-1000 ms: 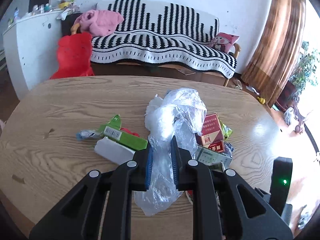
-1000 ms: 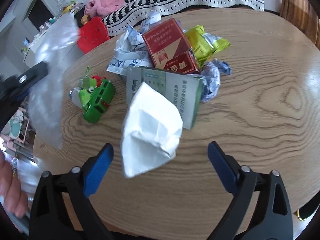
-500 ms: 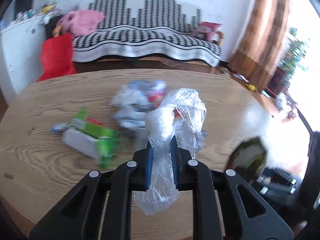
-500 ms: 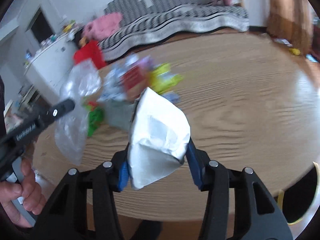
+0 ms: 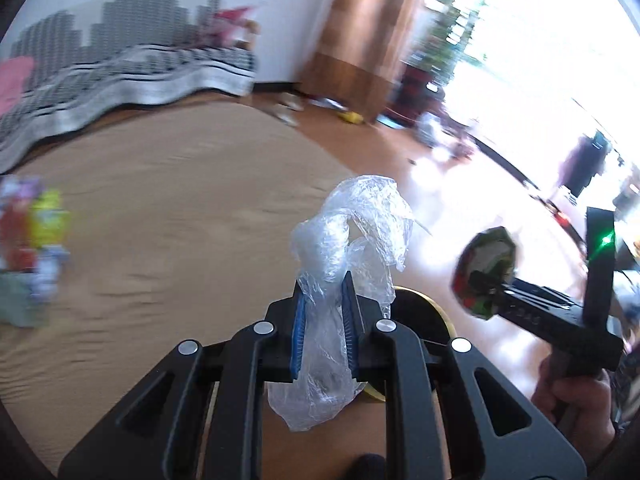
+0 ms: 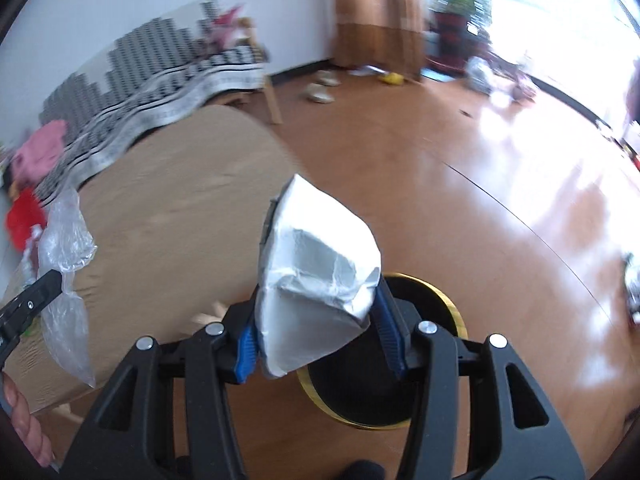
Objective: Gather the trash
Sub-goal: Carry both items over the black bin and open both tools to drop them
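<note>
striped sofa [image 6: 160,80] | pink cushion [image 6: 40,156] | brown curtain [image 6: 376,12] | wooden floor [image 6: 500,208]

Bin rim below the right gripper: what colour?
Gold, ringing a black bin; clearest in the right wrist view, behind the white packet.

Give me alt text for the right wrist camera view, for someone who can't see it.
The right gripper is shut on a crumpled white paper packet, above a black bin with a gold rim on the wooden floor. At left, the left gripper holds a clear plastic bag beside the wooden table.
</note>
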Demonstrator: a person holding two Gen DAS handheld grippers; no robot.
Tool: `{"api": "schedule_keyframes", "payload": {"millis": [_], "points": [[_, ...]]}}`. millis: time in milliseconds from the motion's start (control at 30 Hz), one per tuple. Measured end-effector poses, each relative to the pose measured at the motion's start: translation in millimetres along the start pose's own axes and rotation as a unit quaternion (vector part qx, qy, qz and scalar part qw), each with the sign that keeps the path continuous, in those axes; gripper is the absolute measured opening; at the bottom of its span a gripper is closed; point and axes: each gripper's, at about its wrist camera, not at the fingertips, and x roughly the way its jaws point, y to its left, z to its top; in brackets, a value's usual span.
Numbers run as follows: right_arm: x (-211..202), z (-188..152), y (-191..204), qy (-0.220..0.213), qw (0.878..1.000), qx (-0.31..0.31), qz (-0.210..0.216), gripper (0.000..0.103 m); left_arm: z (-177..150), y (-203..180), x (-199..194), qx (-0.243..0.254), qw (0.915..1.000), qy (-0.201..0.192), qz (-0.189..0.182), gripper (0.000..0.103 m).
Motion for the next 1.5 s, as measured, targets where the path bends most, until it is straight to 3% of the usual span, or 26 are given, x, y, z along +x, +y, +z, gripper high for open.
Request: {"api": "schedule_keyframes", "payload": {"millis": [233, 333, 500, 633, 900, 933, 1000, 1067, 1500], "points": [[9.3, -30.6, -77.8, 0.038, 0.998, 0.030, -0.031, 0.050, -19.9, -72.3, 86.9, 0.042, 0.9948, 0.066, -0.066, 0.016], [11.6, -34.2, -94.1, 0.048, 0.998, 0.039, -0.034, 0.050, -32.0, -90.3, 122.3, 0.063, 0.9912, 0.096, -0.066, 0.016], [19.6, -33.7, -101.6, 0.067, 0.996, 0.048, -0.029, 0.050, -42.0, -87.6, 176.1, 0.076, 0.9869, 0.134, -0.049, 0.016], [19.6, -33.0, -95.9, 0.074, 0.996, 0.041, -0.029, 0.050, -48.3, -85.4, 194.4, 0.089, 0.9827, 0.156, -0.045, 0.016], [16.7, -30.3, -99.3, 0.071, 0.996, 0.051, -0.019, 0.050, -50.2, -91.4, 190.6, 0.091, 0.9826, 0.155, -0.046, 0.017], [17.3, -29.9, -98.8, 0.071, 0.996, 0.053, -0.019, 0.050, -50.6, -93.3, 189.2, 0.090, 0.9830, 0.153, -0.046, 0.020], [17.1, -28.9, -99.6, 0.071, 0.996, 0.055, -0.020, 0.050, -49.4, -95.7, 192.4, 0.089, 0.9833, 0.153, -0.042, 0.036], [18.5, -29.2, -100.9, 0.071, 0.996, 0.059, -0.020, 0.050, -49.8, -100.0, 195.1, 0.090, 0.9842, 0.148, -0.037, 0.063], [28.5, -31.3, -103.1, 0.093, 0.993, 0.077, -0.014, 0.050, -44.7, -114.7, 174.4, 0.119, 0.9819, 0.137, -0.054, 0.077]]}}
